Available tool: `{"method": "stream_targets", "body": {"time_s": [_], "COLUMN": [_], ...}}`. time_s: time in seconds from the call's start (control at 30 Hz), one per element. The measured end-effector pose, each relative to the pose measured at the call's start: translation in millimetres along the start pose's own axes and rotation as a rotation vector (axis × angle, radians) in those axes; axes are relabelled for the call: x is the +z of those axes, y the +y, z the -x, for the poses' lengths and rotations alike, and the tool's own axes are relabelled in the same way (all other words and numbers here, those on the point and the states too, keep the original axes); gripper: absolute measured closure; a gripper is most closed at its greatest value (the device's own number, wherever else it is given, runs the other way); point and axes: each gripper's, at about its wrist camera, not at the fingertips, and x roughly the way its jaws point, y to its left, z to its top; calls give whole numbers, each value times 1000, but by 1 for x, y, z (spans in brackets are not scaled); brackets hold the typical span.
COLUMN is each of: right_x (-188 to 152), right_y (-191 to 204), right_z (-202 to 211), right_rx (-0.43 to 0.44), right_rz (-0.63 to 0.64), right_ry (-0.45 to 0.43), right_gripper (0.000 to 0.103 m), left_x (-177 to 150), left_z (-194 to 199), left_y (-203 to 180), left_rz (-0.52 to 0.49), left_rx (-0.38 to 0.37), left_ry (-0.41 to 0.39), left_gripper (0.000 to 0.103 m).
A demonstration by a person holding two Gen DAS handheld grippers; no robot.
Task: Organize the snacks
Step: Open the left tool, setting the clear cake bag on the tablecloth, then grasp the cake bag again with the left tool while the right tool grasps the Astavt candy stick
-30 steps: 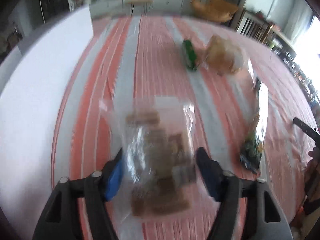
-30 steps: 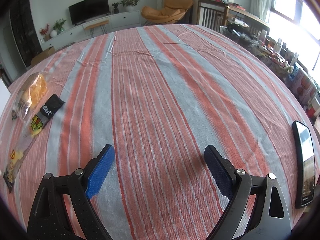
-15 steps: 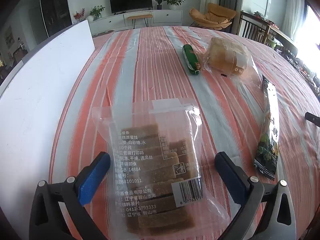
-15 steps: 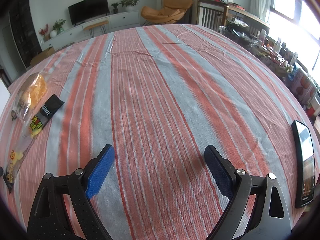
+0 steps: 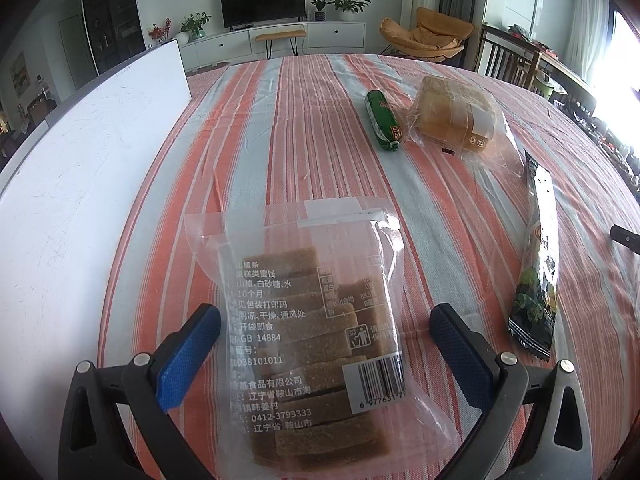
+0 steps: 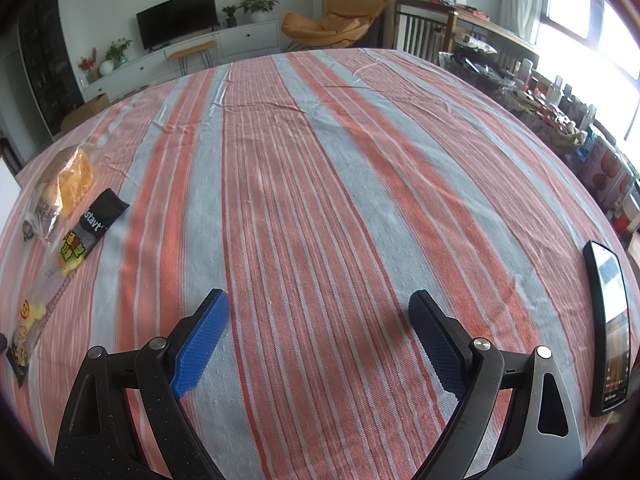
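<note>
A clear bag of brown snack bars lies flat on the striped tablecloth between the fingers of my left gripper, which is open and not touching it. Farther off lie a green tube snack, a bag of bread and a long dark packet. My right gripper is open and empty above bare cloth. In the right wrist view the bread bag and the long dark packet lie at the far left.
A white box wall runs along the table's left side. A black phone lies near the right edge. Chairs and cluttered shelves stand beyond the table on the right.
My left gripper has opened wide and let go of the bag of bars, which now lies flat and still on the cloth. The right gripper has not moved.
</note>
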Motion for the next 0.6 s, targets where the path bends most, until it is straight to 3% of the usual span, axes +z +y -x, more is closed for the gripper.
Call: {"method": "stream_targets", "body": {"time_s": [0.2, 0.3, 0.37, 0.43, 0.5, 0.6], "right_x": [-1, -5, -4, 1, 6, 8], "right_y": [-2, 13, 47, 97, 145, 199], "right_z": [8, 31, 37, 30, 22, 10], "right_rx": [34, 175, 315, 437, 455, 354], "right_rz": [-35, -106, -107, -54, -6, 117], "right_ry": [-19, -41, 18, 138, 203, 242], "right_gripper": [11, 11, 10, 11, 11, 11], "left_x": [0, 0, -1, 0, 2, 6], "left_z": [0, 0, 0, 0, 0, 0], "left_y": [0, 0, 0, 0, 0, 4], "left_rz": [0, 0, 1, 2, 1, 15], "left_rx": [0, 1, 2, 2, 1, 7], "left_ry": [0, -1, -1, 0, 14, 68], "left_gripper": [0, 0, 0, 0, 0, 1]}}
